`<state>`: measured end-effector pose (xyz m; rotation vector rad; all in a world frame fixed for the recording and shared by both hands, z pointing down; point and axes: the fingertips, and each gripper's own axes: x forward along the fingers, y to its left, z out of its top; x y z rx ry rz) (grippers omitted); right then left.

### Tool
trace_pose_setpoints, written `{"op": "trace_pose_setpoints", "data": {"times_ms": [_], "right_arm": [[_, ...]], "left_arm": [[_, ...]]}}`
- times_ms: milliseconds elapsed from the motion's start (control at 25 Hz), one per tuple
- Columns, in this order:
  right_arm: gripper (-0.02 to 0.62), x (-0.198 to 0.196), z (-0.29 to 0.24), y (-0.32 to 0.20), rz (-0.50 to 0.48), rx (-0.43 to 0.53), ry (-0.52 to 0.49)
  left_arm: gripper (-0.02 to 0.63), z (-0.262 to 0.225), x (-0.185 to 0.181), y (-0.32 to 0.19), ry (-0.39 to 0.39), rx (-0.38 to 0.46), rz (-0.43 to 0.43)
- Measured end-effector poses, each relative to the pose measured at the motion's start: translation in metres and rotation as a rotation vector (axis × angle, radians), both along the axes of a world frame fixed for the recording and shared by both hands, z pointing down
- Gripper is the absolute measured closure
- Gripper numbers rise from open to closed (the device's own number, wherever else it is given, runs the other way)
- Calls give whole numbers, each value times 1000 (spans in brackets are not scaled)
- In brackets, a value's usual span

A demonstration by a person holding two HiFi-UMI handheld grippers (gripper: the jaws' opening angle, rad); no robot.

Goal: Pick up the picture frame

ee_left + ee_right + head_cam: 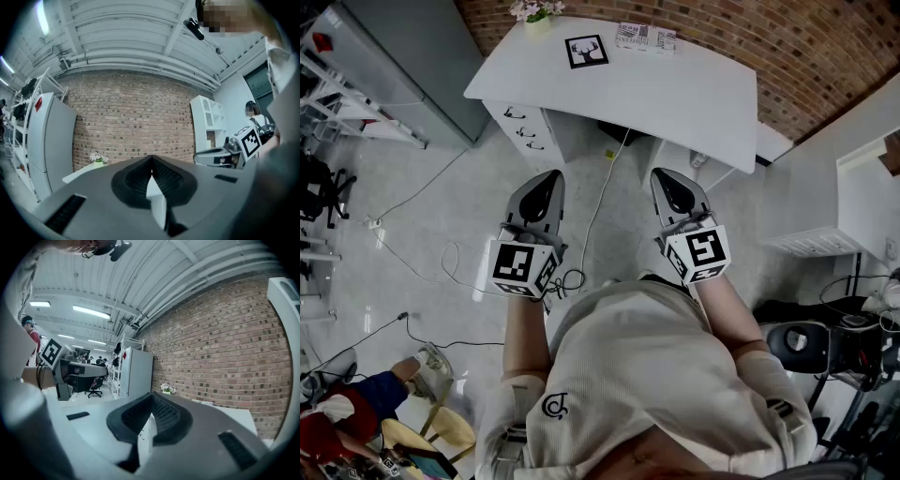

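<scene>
The picture frame [587,51], black-edged with a deer silhouette, lies flat on the white desk [694,103] at the far side of the head view. My left gripper [553,176] and right gripper [662,174] are held level side by side above the floor, well short of the desk. Both are shut with nothing between the jaws. In the left gripper view the pads of my left gripper [151,163] meet, and in the right gripper view so do the pads of my right gripper [151,398]. Neither gripper view shows the frame.
A flower pot [536,13] and a printed box [645,37] flank the frame on the desk. Drawers [525,127] stand under its left end. Cables [441,262] trail over the floor. A grey cabinet [412,56] is at left, a white shelf [862,197] at right.
</scene>
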<state>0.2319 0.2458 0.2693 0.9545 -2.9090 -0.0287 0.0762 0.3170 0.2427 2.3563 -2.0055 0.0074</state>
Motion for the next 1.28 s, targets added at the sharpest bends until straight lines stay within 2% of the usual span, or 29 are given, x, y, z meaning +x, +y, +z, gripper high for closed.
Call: {"op": "trace_pose_setpoints", "data": {"times_ms": [360,600,840,1040,1280], "right_arm": [[589,-9,4,1,-11,-32,-35],[589,-18,9,-7,17,-73,-71],[588,-26,28,-21,25,-103,-34],[588,-42,43,-49,-10,-130,-43],[588,-76,53,-119,-43,-134,-34]], "left_arm": [[595,0,-1,-1,11,2,24],[594,2,-9,-1,11,6,36],[594,22,-20,-5,42,-28,12],[595,43,-37,-23,67,-48,-39],[594,46,-75,-80,51,-34,-104]]}}
